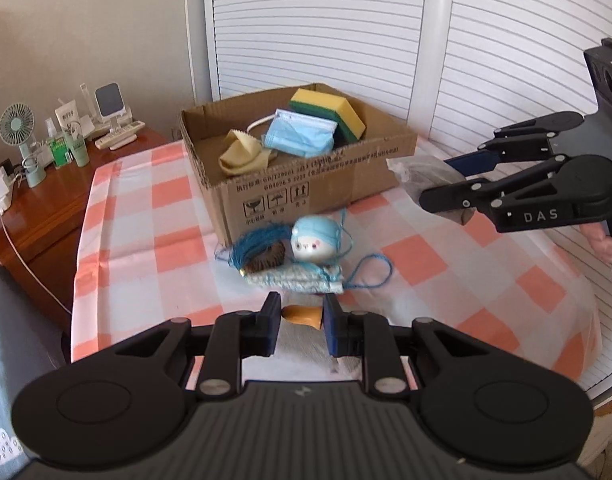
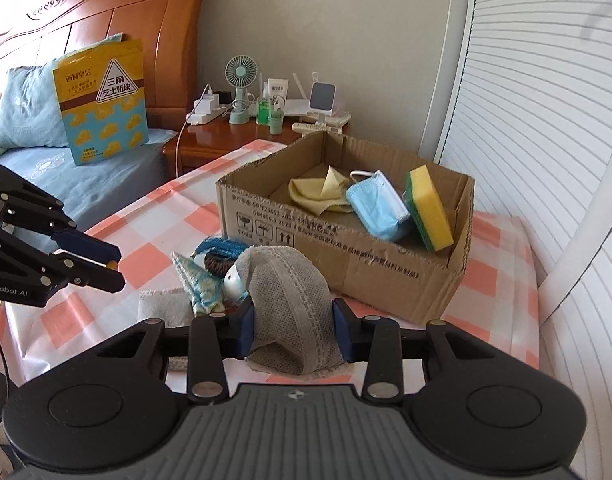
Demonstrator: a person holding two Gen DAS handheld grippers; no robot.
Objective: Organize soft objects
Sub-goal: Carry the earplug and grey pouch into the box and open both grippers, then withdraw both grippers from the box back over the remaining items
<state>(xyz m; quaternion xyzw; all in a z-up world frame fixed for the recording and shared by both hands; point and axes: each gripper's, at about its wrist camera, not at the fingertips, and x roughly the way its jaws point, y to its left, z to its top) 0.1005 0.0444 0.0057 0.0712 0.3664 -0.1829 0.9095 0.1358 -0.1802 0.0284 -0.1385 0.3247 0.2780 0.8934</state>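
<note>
While lifted, grey mask [image 2: 292, 308] clamped between right hand-held gripper [image 2: 293, 332] fingers.

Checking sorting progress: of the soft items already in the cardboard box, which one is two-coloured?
The sponge, yellow on one face and green on the other, leaning at the box's right end. The face mask beside it is plain blue, the cloth plain yellow.

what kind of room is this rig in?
Most likely a bedroom at home: a carved wooden headboard with a blue pillow on the bed, and a bedside cabinet holding a small fan and toiletries. The work surface is a table under a checked cloth.
</note>
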